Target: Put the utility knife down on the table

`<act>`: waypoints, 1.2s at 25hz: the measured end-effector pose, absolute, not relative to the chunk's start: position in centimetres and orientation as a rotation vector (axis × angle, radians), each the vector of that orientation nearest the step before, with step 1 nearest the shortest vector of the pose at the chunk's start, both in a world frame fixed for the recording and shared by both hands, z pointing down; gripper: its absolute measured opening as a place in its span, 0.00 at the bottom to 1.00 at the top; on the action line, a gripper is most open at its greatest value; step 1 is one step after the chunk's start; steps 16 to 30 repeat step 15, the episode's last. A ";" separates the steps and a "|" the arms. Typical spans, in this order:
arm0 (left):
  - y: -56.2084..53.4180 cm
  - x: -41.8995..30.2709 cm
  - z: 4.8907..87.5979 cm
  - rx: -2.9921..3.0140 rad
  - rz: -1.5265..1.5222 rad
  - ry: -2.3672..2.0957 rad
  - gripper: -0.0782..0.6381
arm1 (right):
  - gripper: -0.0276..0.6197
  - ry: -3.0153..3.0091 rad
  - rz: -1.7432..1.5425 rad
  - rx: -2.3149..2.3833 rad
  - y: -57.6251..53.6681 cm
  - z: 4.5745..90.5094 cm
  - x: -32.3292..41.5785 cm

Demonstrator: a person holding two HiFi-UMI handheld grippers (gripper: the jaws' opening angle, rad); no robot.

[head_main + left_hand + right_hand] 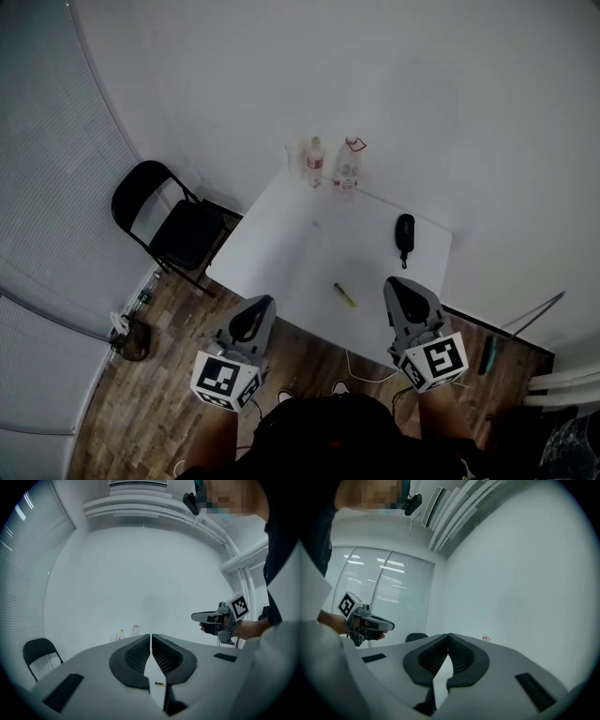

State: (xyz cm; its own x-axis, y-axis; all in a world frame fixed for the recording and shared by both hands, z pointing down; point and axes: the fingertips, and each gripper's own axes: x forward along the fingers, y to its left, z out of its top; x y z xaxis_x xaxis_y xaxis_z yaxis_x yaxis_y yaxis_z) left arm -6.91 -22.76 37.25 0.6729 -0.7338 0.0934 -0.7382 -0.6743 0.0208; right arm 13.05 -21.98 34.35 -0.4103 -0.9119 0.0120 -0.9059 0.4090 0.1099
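Overhead, left gripper [264,303], right gripper [397,285] closed empty, utility knife [345,295] on table [281,234], unseen in right gripper view.

The left claw [264,302] and right claw [392,283] are grey, each bearing a black-and-white marker cube [225,380].

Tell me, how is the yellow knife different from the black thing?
The utility knife is yellow and thin; the black thing is dark and chunkier. The utility knife lies near the front edge; the black thing lies farther back, rightward. Both rest on the white table.
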 end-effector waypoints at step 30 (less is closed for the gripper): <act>-22.5 -6.6 36.8 2.858 0.128 -1.236 0.15 | 0.08 -2.537 -0.136 1.641 -21.5 35.4 13.2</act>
